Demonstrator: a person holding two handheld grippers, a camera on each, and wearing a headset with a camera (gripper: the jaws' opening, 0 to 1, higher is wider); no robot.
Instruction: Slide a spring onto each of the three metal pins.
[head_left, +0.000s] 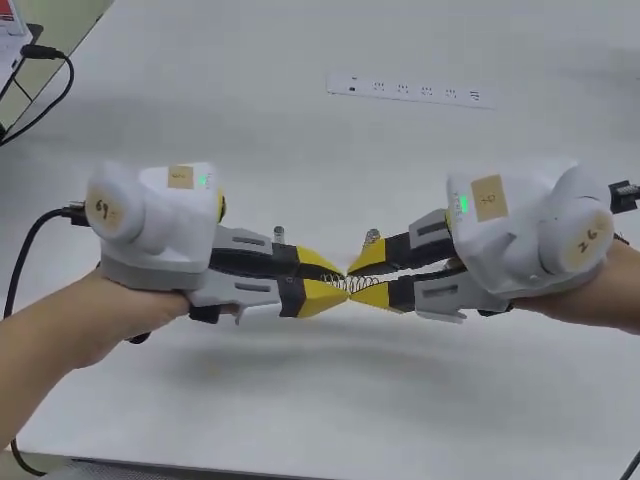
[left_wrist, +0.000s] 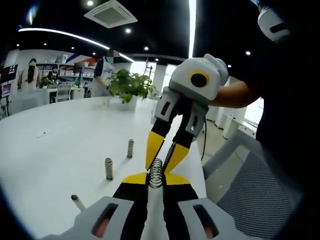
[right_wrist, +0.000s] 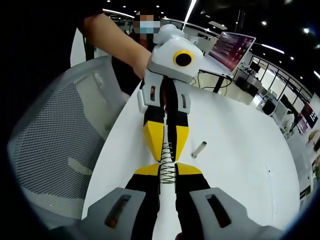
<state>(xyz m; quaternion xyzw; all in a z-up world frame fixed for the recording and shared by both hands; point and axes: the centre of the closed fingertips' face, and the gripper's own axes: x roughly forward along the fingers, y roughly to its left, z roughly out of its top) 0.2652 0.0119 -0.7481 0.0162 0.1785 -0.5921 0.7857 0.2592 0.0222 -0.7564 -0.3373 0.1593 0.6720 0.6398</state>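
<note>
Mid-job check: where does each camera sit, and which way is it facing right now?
Head view: on the headset, looking down at the white workbench; the person's hands hold the left gripper and right gripper.
Left gripper view: on the left gripper, facing the right gripper; own jaws below.
Right gripper view: on the right gripper, facing the left gripper; own jaws below.
Shared by both gripper views: small metal coil spring between the tips.

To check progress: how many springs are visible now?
3. One spring is gripped between the left gripper and right gripper; the near spring and the far spring stand upright on the table beyond. Others may be hidden.
</note>
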